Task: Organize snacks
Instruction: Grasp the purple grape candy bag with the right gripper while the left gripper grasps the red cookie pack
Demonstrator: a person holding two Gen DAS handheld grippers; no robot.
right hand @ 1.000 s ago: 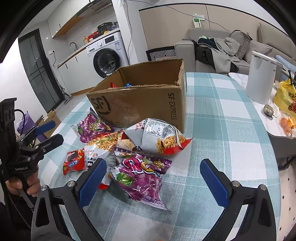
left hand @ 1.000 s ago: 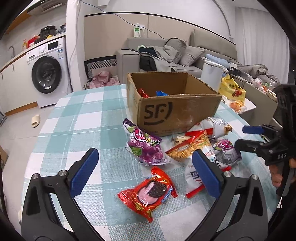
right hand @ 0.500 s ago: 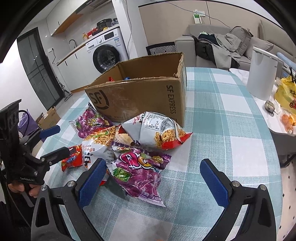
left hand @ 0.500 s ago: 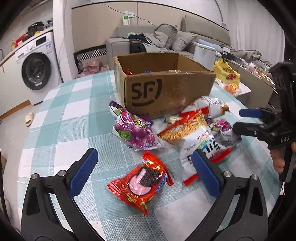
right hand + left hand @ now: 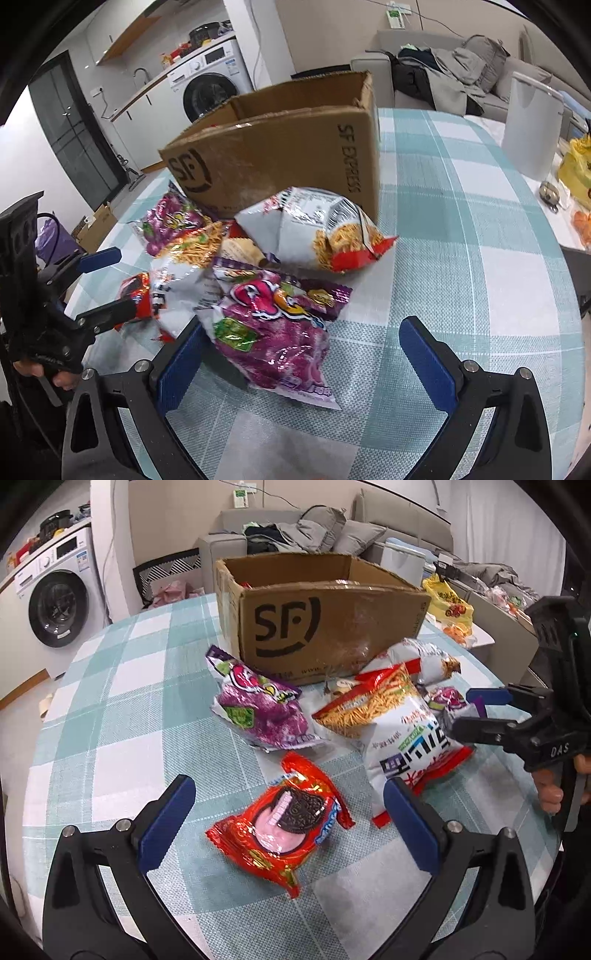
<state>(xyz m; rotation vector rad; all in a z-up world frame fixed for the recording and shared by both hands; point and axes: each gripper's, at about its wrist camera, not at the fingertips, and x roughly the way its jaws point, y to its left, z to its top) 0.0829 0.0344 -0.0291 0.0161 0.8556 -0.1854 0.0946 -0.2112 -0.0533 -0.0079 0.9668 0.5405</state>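
Observation:
An open cardboard box [image 5: 332, 627] [image 5: 280, 162] stands on the checked tablecloth [image 5: 122, 686], with several snack bags lying loose in front of it. My left gripper [image 5: 286, 785] is open, and a red cookie pack [image 5: 284, 819] lies flat on the cloth between its fingers. My right gripper [image 5: 302, 328] is open too, its fingers on either side of a purple bag [image 5: 273, 325]. A white noodle-snack bag [image 5: 399, 723] and a second purple bag [image 5: 258, 709] lie nearer the box. Another white and red bag [image 5: 317, 229] leans by the box corner.
In the left wrist view the right gripper [image 5: 476, 710] comes in from the right, held by a hand. A white container [image 5: 532, 129] and a yellow bag [image 5: 447, 602] sit at the table's far right. A washing machine [image 5: 55, 605] stands beyond the table edge.
Both grippers have moved down and closer to the snacks. The left one now frames the red cookie pack and the right one the purple bag. Both stayed open.

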